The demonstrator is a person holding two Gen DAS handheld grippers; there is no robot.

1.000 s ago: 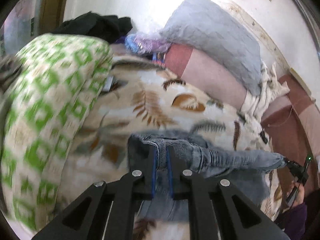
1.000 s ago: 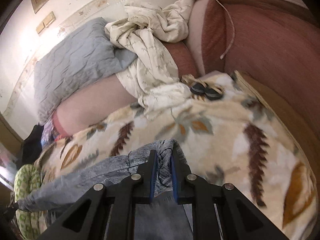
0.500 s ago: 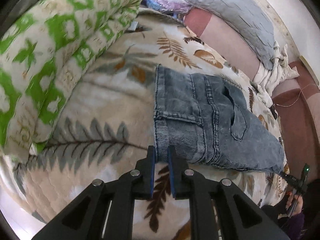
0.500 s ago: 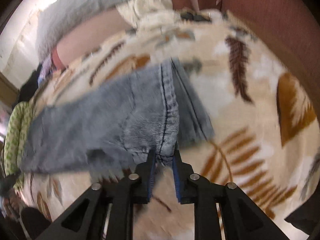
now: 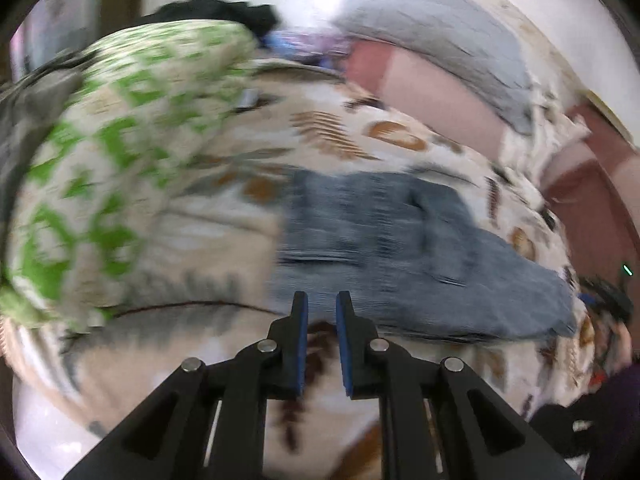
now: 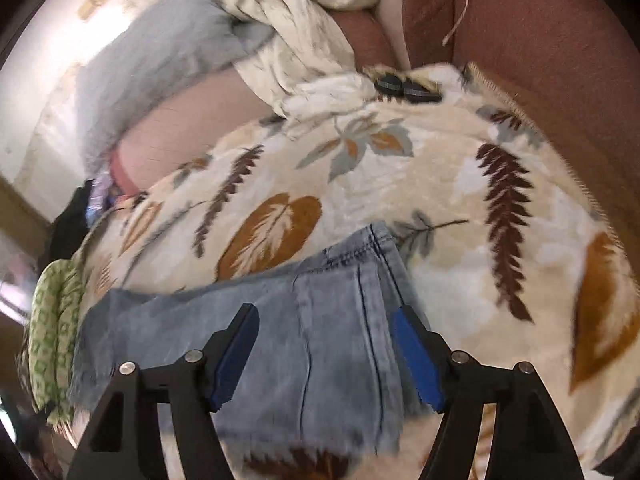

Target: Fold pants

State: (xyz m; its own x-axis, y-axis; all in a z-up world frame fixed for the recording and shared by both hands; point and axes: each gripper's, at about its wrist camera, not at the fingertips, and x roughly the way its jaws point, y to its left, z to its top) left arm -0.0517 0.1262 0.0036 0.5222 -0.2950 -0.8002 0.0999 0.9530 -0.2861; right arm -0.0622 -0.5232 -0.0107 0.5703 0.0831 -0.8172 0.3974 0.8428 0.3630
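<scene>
Right wrist view: right gripper point(image 6: 326, 326) has let go, jaws wide above the jeans point(image 6: 256, 344); left gripper point(image 5: 321, 312), narrowly parted, released too.

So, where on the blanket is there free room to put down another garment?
The widest bare patch of blanket lies right of the jeans, up to the red sofa edge. A second patch lies between the jeans and the green pillow. It is crowded at the back: grey pillow and crumpled sheet.

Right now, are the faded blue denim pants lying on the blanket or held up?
Lying. The faded blue denim pants rest flat on the leaf-patterned blanket; the right gripper is open, gripping nothing.
</scene>
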